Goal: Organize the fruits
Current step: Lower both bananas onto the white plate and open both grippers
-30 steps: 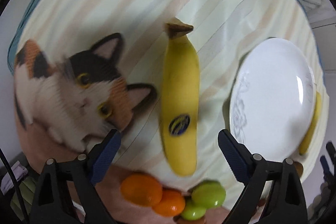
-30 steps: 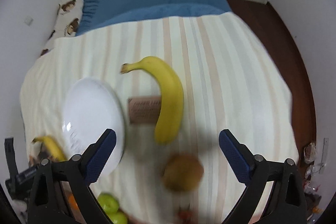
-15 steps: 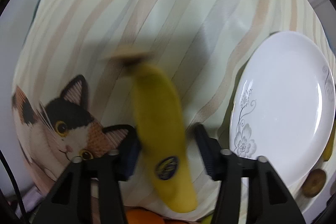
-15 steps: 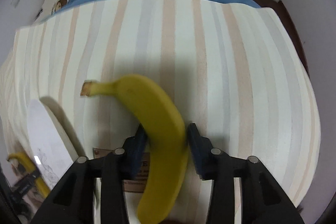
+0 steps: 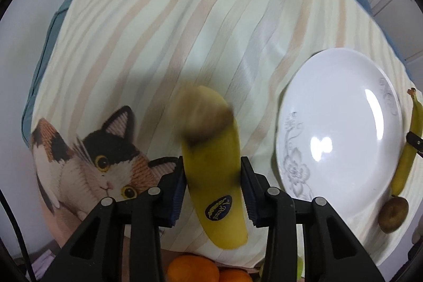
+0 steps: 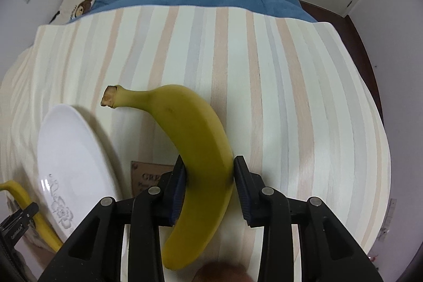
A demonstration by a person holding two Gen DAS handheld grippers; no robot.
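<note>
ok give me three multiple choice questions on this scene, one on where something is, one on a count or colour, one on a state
1. Where is the plate relative to the right gripper's banana?
A. to its left
B. to its right
C. under it

2. How many bananas are gripped in all?
A. none
B. one
C. two

3. What is on the plate?
A. a kiwi
B. nothing
C. an orange

Answers:
1. A: in the right wrist view the plate lies left of the banana.
2. C: the left gripper clamps a stickered banana, and the right gripper clamps the other.
3. B: its white face is bare; the kiwi lies beside it.
</note>
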